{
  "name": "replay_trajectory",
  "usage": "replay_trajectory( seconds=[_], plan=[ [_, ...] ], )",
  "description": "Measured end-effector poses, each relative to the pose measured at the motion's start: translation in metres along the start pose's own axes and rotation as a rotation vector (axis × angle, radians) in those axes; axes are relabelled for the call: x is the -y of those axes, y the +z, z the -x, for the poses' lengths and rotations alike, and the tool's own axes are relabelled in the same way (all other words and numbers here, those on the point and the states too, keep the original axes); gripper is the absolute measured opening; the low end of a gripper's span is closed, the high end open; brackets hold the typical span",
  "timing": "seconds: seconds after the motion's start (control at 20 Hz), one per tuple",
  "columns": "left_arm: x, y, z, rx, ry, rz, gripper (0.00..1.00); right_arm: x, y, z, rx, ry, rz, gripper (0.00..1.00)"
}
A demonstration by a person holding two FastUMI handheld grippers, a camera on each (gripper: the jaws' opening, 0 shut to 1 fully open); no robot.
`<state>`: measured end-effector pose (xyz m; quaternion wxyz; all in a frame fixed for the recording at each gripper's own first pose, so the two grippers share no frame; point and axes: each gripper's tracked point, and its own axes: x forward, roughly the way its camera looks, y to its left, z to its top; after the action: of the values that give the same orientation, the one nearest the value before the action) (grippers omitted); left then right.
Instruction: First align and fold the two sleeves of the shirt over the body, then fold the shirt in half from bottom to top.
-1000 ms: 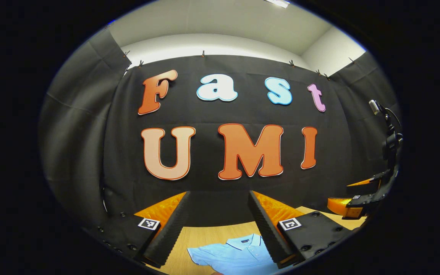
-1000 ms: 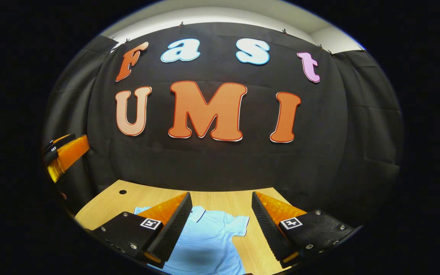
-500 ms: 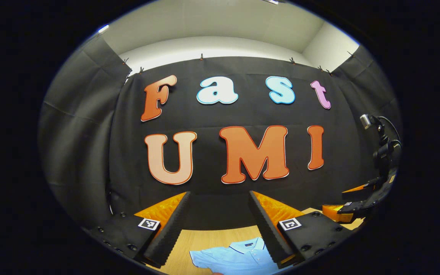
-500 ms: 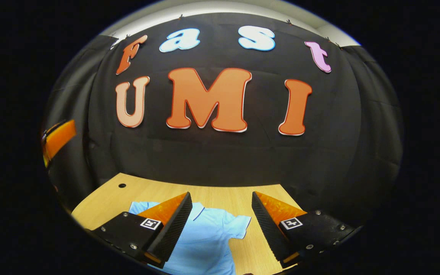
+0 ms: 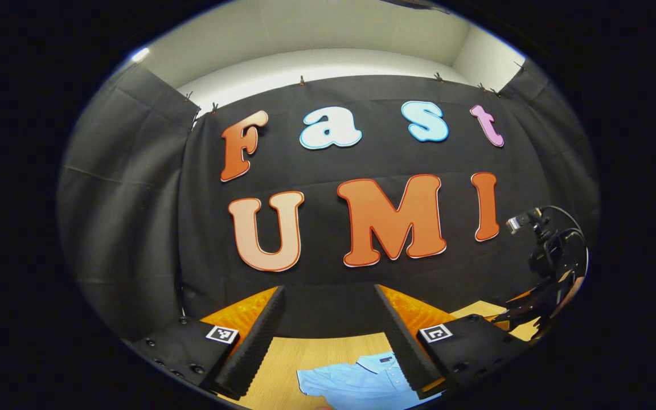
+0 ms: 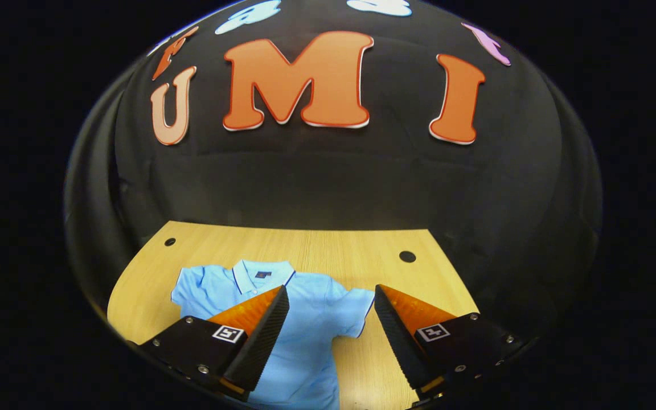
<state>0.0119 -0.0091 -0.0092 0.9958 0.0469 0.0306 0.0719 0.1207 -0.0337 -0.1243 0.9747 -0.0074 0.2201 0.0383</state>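
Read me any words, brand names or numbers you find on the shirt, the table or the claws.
Nothing here can be quoted.
Shirt: a small dark neck tag, too small to read.
Right claw and left claw: square black-and-white markers, patterns rather than words.
Table: no text.
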Motion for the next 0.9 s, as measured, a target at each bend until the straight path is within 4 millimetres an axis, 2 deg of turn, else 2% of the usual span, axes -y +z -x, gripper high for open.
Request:
replay_trajectory(
  seconds=[0.3, 0.4, 0.75, 0.9],
  plan=[
    [-0.005, -0.007, 0.004, -0.045, 0.077, -0.026, 1.00, 0.017, -0.048, -0.052, -0.214, -0.005, 0.004, 0.93],
    [-0.007, -0.010, 0.006, -0.062, 0.099, -0.030, 0.99, 0.022, -0.066, -0.069, -0.288, 0.002, -0.007, 0.90],
    [-0.020, -0.018, 0.013, -0.111, 0.171, -0.055, 1.00, 0.045, -0.118, -0.117, -0.482, -0.030, -0.006, 0.87],
    [-0.024, -0.018, 0.018, -0.122, 0.205, -0.075, 1.00, 0.049, -0.135, -0.133, -0.546, -0.023, -0.002, 0.77]
  ],
)
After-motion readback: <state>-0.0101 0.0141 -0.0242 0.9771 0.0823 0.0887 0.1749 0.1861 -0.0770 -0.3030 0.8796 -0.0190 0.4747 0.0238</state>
